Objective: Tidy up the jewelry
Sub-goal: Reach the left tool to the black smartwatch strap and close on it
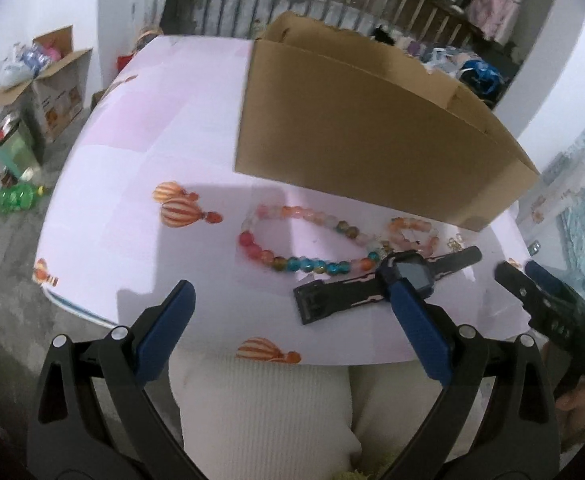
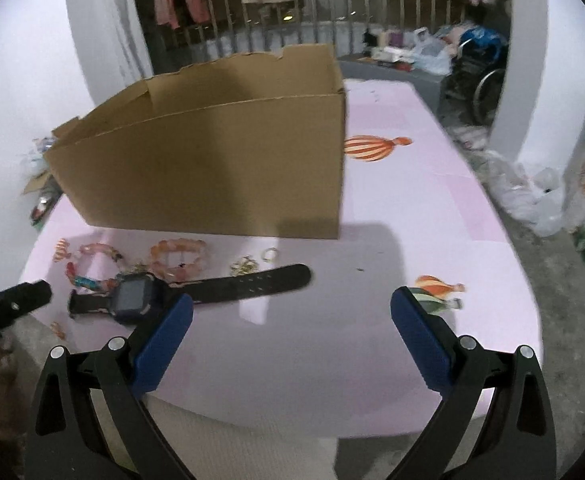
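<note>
A black wristwatch (image 1: 388,282) with a dark blue face lies flat near the table's front edge; it also shows in the right wrist view (image 2: 196,290). Behind it lie a long multicoloured bead necklace (image 1: 292,240), a pink bead bracelet (image 1: 414,234) (image 2: 180,258) and small gold rings (image 2: 252,264). An open cardboard box (image 1: 364,136) (image 2: 220,160) stands behind them. My left gripper (image 1: 288,292) is open and empty above the front edge, its right finger over the watch. My right gripper (image 2: 292,304) is open and empty, right of the watch.
The table has a pink cloth (image 2: 412,208) with hot-air-balloon prints. The person's cream-clad lap (image 1: 268,412) is below the front edge. Boxes and bags (image 1: 40,88) sit on the floor at left, plastic bags (image 2: 532,192) at right, a railing behind.
</note>
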Available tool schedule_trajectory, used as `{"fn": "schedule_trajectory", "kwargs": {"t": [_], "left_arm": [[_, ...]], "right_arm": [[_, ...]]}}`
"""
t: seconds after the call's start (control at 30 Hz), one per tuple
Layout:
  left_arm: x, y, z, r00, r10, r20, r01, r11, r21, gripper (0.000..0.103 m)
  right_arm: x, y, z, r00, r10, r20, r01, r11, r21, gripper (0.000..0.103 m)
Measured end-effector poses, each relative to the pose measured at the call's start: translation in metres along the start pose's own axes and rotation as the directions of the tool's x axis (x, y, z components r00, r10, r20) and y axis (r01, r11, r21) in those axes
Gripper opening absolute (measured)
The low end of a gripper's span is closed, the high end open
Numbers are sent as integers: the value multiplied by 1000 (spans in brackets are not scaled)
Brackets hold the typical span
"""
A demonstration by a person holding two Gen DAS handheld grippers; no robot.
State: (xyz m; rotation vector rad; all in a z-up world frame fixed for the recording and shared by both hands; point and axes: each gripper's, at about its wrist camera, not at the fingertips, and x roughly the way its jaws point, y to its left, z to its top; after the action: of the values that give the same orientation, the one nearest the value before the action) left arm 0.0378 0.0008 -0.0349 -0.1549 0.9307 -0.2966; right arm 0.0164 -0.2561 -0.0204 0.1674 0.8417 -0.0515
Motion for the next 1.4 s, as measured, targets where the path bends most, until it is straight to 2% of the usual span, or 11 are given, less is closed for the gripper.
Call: {"fn": "schedule_trajectory", "kwargs": {"t": [0.13,0.2,0.27,0.47,0.67,0.87,1.03,1.07,1.2,1.33,1.4], "left_arm": [[11,-1,1,999,-40,-29,40,999,4,92],[20,0,3,997,-50,-61,50,999,9,70],[30,-1,1,994,-49,-96,50,999,12,61],[37,-5,1,996,-6,-88,11,998,59,44],[36,-9,3,996,-3,-86,10,997,74,43],[31,-4,0,997,-16,-79,19,999,45,43],[31,-3,-1,998,-3,-68,5,999,33,35],[31,-2,-1,998,-1,-68,3,1000,29,30],[33,5,1,998,4,-64,-3,1000,3,13],[31,3,1,999,4,-49,-3,1000,15,11],[27,1,2,999,1,-39,0,1000,30,11]], "right_arm": [[14,-3,8,999,43,-34,-43,999,5,82],[23,-6,11,996,67,-58,-66,998,18,78],[29,-7,13,994,84,-71,-82,996,27,75],[43,-1,16,989,114,-92,-114,993,1,71],[42,6,14,969,214,-124,-211,977,35,70],[44,-3,12,931,336,-141,-311,935,169,58],[40,-3,8,907,401,-132,-367,903,222,57],[39,-3,8,907,402,-126,-369,902,223,56],[37,-4,7,905,409,-119,-376,898,228,40],[31,-3,7,901,417,-122,-386,897,214,24],[24,0,8,901,417,-118,-392,900,190,21]]}}
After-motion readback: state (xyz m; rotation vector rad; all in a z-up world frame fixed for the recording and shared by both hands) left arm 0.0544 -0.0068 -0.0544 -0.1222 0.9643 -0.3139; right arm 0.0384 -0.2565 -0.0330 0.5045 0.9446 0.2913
